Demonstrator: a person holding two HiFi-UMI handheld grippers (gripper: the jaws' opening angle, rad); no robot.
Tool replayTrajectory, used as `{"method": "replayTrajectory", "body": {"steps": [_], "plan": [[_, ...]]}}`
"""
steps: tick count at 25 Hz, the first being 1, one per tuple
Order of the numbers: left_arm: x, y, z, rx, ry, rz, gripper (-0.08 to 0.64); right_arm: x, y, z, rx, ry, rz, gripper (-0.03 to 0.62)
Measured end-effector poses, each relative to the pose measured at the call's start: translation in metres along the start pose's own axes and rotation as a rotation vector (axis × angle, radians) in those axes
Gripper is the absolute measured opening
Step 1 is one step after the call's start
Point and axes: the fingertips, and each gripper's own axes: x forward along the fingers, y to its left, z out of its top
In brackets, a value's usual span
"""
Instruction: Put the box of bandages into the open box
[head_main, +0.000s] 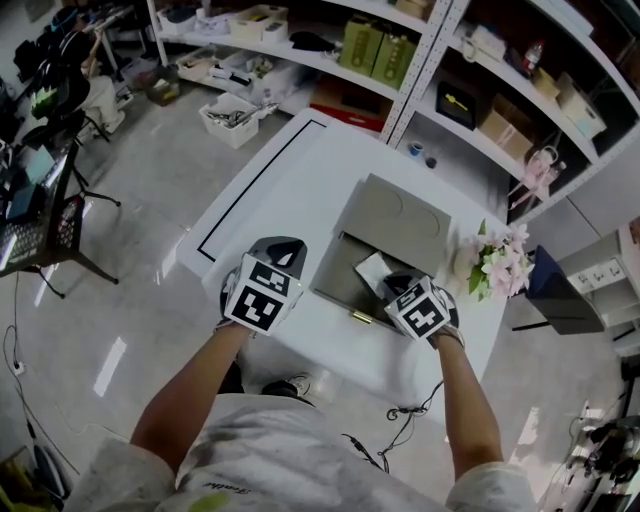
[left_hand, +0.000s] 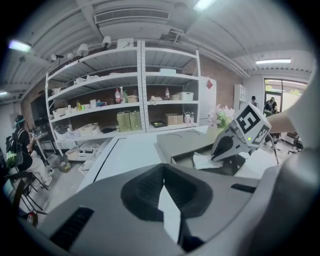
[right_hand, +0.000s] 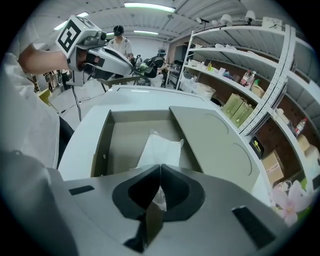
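Observation:
The grey open box (head_main: 333, 272) lies on the white table (head_main: 290, 190), its lid (head_main: 395, 213) folded back. A white wrapped box of bandages (head_main: 371, 268) rests inside it. My right gripper (head_main: 392, 281) hangs over the box's near right part. In the right gripper view the bandages (right_hand: 161, 149) reach up to my right gripper (right_hand: 160, 168), whose jaws are shut on the wrapper's near edge. My left gripper (head_main: 284, 244) hovers left of the box, shut and holding nothing. The left gripper view shows my left gripper (left_hand: 163, 173) with the table past its tips, and the bandages (left_hand: 204, 161) under the right gripper.
A pot of pink flowers (head_main: 496, 261) stands at the table's right edge, close to the box. A black line (head_main: 250, 190) runs along the table's left side. Shelving (head_main: 480, 70) with boxes stands beyond the table, and bins (head_main: 232, 115) sit on the floor.

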Motion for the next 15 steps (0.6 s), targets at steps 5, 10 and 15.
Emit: {"method": "replayTrajectory", "body": {"steps": [5, 10, 15], "plan": [[-0.0042, 0.0057, -0.0056, -0.017, 0.004, 0.014, 0.005, 0.0049, 0.0033, -0.0005, 0.015, 0.016, 0.013, 0.014], [-0.0074, 0.0090, -0.0087, -0.026, 0.006, 0.025, 0.005, 0.0072, 0.0055, 0.0004, 0.039, 0.009, 0.023, 0.034], [-0.0073, 0.0078, -0.0081, -0.020, 0.011, 0.023, 0.005, 0.0040, 0.0049, 0.0013, 0.069, -0.008, 0.027, 0.055]]}}
